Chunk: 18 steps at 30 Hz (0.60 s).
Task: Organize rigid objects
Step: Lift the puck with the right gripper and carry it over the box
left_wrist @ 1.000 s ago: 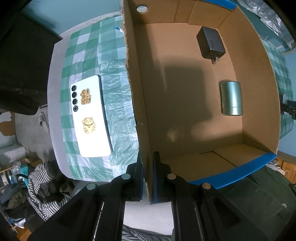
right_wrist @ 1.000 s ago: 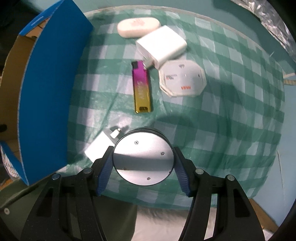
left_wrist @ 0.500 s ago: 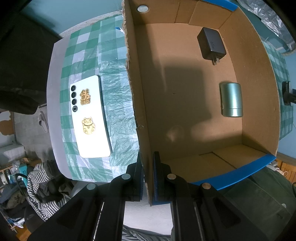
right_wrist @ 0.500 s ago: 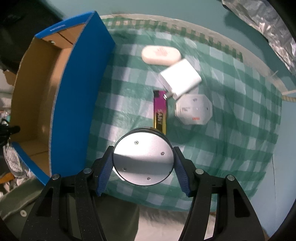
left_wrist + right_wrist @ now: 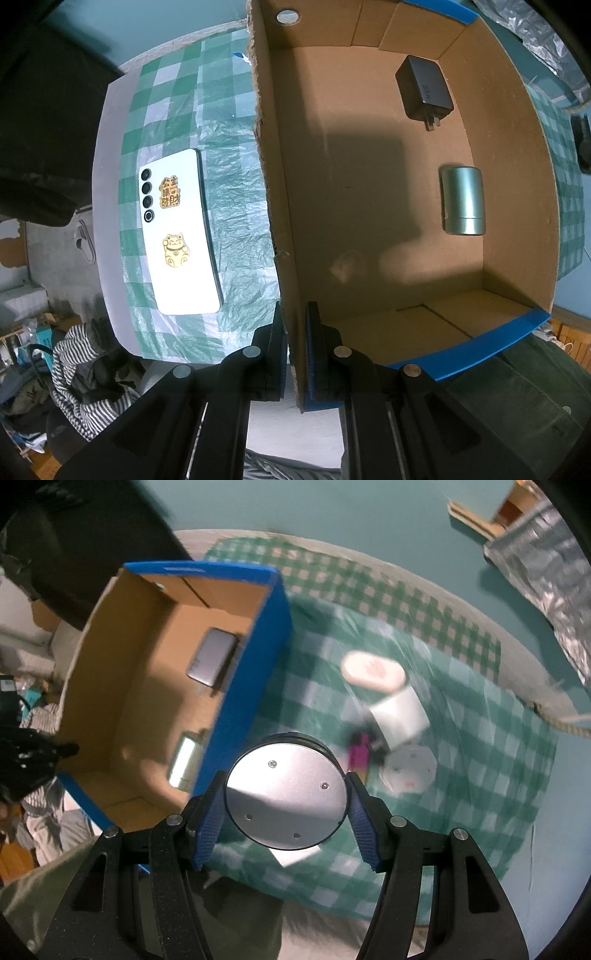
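- Two grippers engaged: left gripper (image 5: 295, 350) clamped on cardboard box (image 5: 273, 206) wall (lower centre of frame).
- Right gripper (image 5: 286, 805) jaws clamped on round metal disc (image 5: 286, 794), centre frame.

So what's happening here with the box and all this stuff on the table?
A person is tidying small items into a cardboard box using two hand-held grippers. The left gripper is clamped on the box's near wall, steadying it. The right gripper holds a round silver disc up above the checked tablecloth, beside the box. A black charger and a green cylinder already lie inside. A white phone sits outside the box.
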### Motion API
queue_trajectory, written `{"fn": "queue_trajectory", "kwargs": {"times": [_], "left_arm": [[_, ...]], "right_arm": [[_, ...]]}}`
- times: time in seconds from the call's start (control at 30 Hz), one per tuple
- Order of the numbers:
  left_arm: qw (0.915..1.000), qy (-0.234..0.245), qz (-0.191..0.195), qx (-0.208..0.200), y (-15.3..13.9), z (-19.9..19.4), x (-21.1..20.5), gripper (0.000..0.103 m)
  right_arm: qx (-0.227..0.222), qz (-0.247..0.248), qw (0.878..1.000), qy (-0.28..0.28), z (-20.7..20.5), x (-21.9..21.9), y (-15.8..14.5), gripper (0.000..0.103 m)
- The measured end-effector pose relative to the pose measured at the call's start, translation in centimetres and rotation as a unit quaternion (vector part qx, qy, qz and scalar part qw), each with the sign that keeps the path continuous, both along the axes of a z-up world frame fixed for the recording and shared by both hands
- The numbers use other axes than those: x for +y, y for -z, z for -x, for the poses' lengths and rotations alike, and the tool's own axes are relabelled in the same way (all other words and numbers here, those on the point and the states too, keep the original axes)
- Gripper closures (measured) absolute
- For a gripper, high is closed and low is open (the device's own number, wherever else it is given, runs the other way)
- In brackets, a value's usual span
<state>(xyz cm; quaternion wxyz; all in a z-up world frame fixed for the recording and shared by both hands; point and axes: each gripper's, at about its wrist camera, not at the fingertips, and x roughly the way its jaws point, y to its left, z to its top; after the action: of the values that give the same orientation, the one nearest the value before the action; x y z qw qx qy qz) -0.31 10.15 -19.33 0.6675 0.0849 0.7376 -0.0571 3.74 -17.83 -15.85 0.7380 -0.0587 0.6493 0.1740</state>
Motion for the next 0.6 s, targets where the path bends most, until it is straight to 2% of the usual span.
{"fn": "queue_trajectory", "kwargs": {"times": [0.27, 0.6], "left_arm": [[1.0, 0.001, 0.001, 0.001, 0.1, -0.2, 0.0, 0.094], [1.0, -0.005, 0.004, 0.002, 0.1, -0.4, 0.2, 0.094]], "right_arm": [[-0.011, -0.007, 0.999, -0.041, -1.8, 4.4, -1.1, 0.041], [0.002, 0.014, 0.995, -0.096, -2.8, 9.0, 0.8, 0.041]]}}
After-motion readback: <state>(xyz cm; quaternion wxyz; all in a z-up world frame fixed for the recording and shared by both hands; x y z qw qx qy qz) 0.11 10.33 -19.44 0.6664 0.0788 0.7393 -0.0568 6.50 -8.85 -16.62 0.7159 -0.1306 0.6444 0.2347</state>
